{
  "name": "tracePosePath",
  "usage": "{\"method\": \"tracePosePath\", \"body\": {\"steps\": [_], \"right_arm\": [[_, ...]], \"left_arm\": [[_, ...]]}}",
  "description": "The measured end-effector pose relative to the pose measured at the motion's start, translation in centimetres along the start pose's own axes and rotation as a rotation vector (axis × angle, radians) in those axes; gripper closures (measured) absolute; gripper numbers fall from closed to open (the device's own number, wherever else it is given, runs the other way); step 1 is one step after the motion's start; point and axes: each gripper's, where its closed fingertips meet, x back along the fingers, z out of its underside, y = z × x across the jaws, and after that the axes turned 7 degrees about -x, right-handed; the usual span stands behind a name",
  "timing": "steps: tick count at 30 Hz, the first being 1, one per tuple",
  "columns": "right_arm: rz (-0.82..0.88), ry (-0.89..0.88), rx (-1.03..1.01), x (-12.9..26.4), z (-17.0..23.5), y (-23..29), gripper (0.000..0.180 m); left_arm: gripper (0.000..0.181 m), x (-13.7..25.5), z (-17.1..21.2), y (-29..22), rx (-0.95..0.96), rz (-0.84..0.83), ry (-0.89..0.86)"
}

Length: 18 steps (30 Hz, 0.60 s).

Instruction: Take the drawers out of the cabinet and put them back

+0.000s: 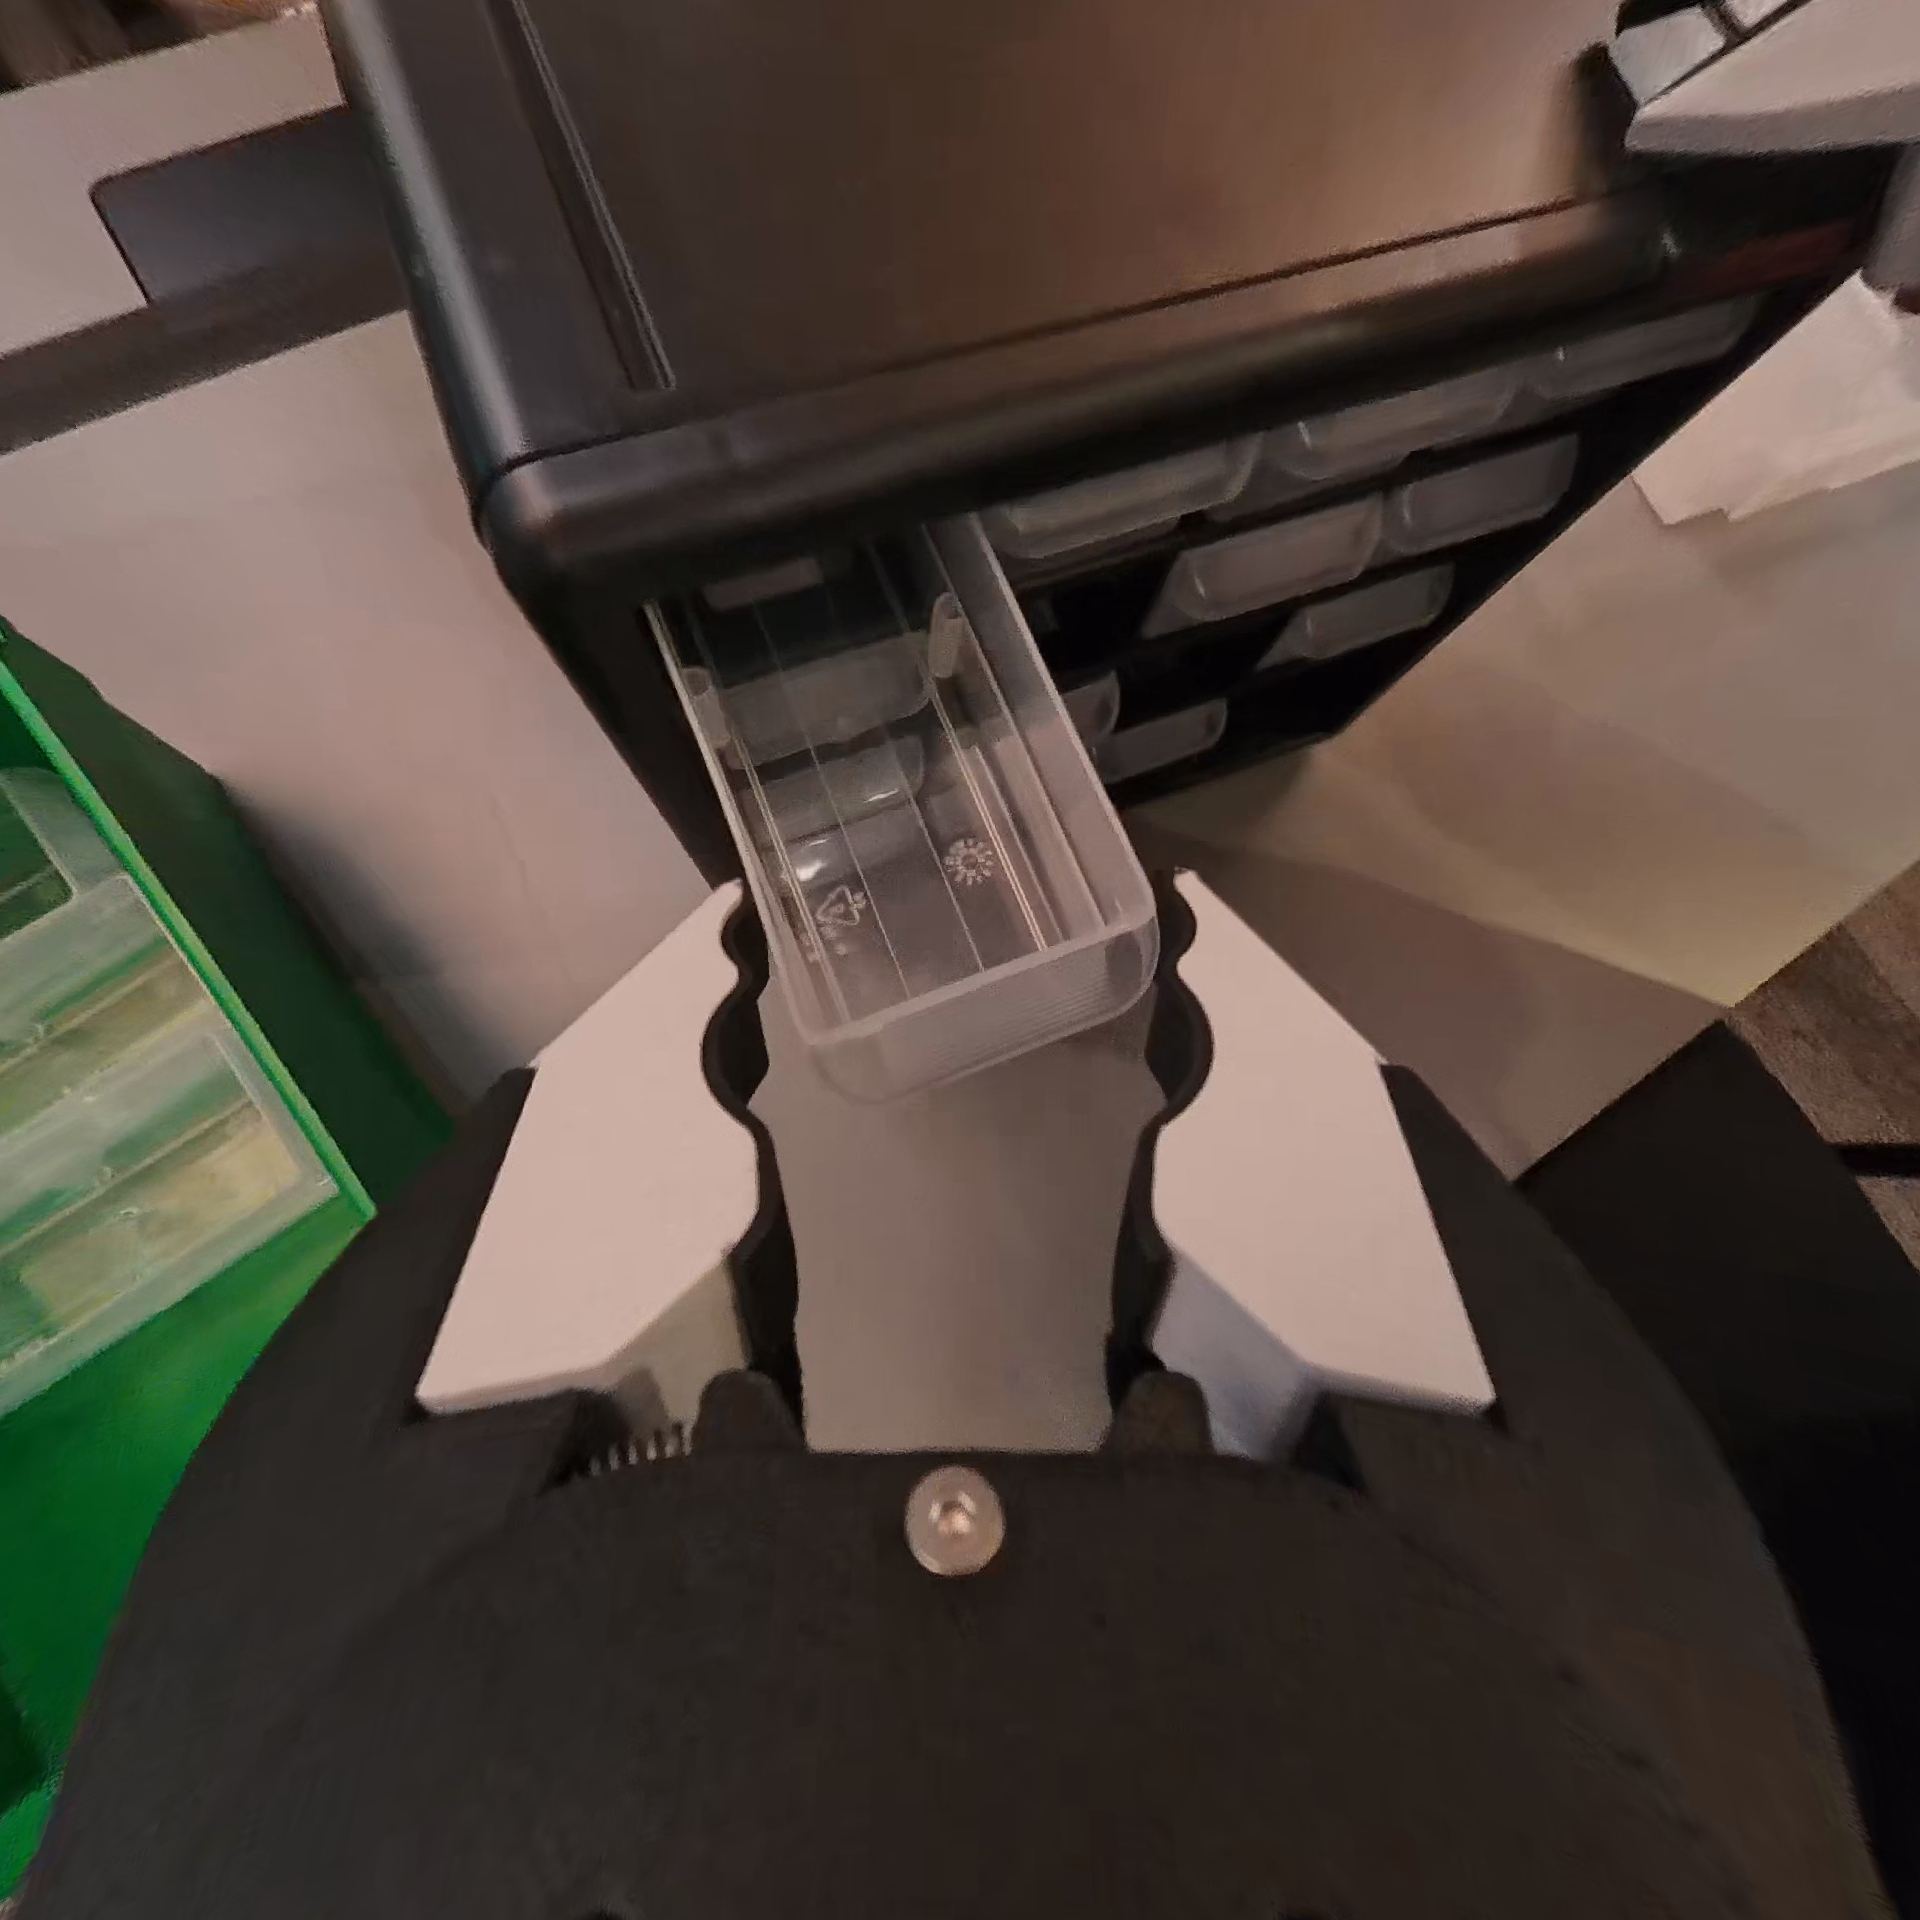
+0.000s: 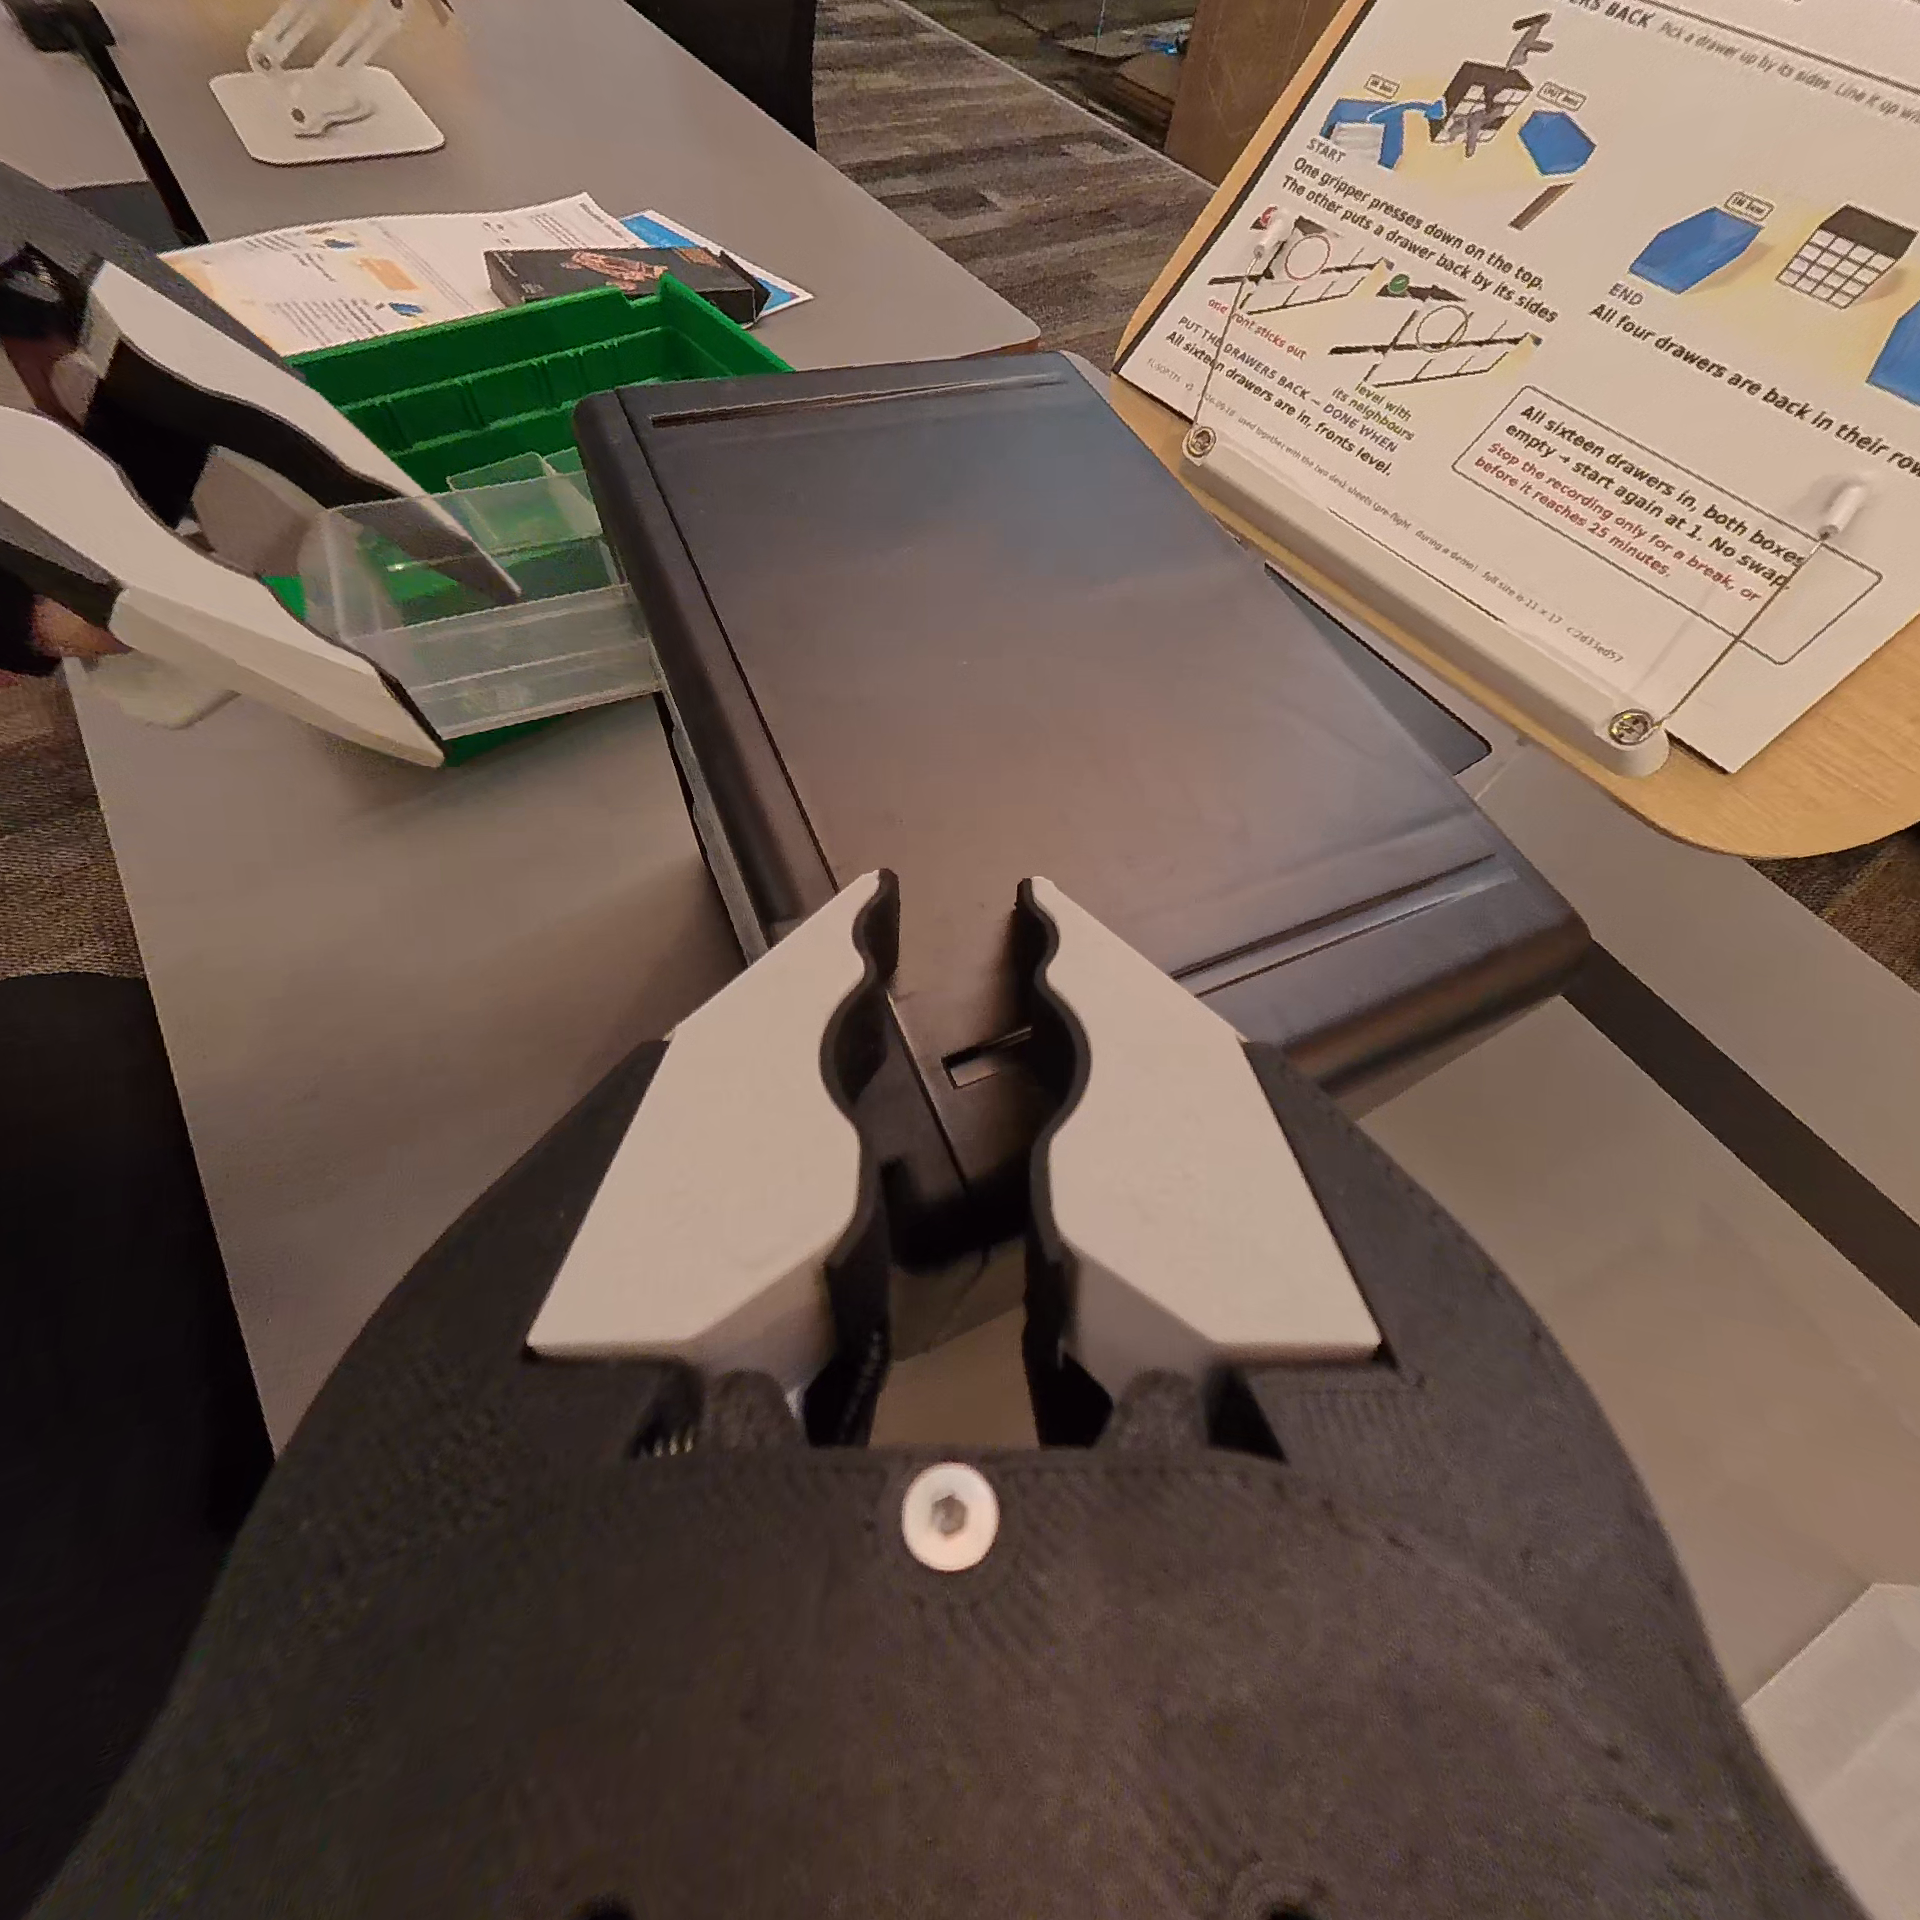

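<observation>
A black drawer cabinet stands on the grey table, and its top fills the middle of the right wrist view. One clear drawer sticks halfway out of its top left slot. My left gripper is shut on this drawer's sides near its front end. The right wrist view shows the same grip on the drawer. My right gripper rests on the near corner of the cabinet's top, its jaws a narrow gap apart with nothing between them. Several other clear drawers sit in their slots.
A green drawer cabinet holding clear drawers is to the left, just behind the held drawer. An instruction board leans at the right. Papers, a small black box and a white stand lie farther back.
</observation>
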Motion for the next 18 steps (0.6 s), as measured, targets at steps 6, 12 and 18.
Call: {"method": "tracePosePath", "body": {"steps": [6, 12, 18], "right_arm": [[-0.001, 0.000, 0.000, 0.0, 0.0, 0.0, 0.159], [0.001, -0.003, 0.002, 0.0, 0.0, 0.0, 0.159], [0.004, -0.005, 0.005, 0.0, 0.0, 0.0, 0.159]], "left_arm": [[0.099, 1.2, 0.4, -0.1, -0.012, -0.078, -0.079], [0.117, 0.0, 0.5, 0.1, 0.016, -0.188, -0.207], [0.123, -1.3, -0.9, 1.4, 0.008, -0.227, -0.245]]}}
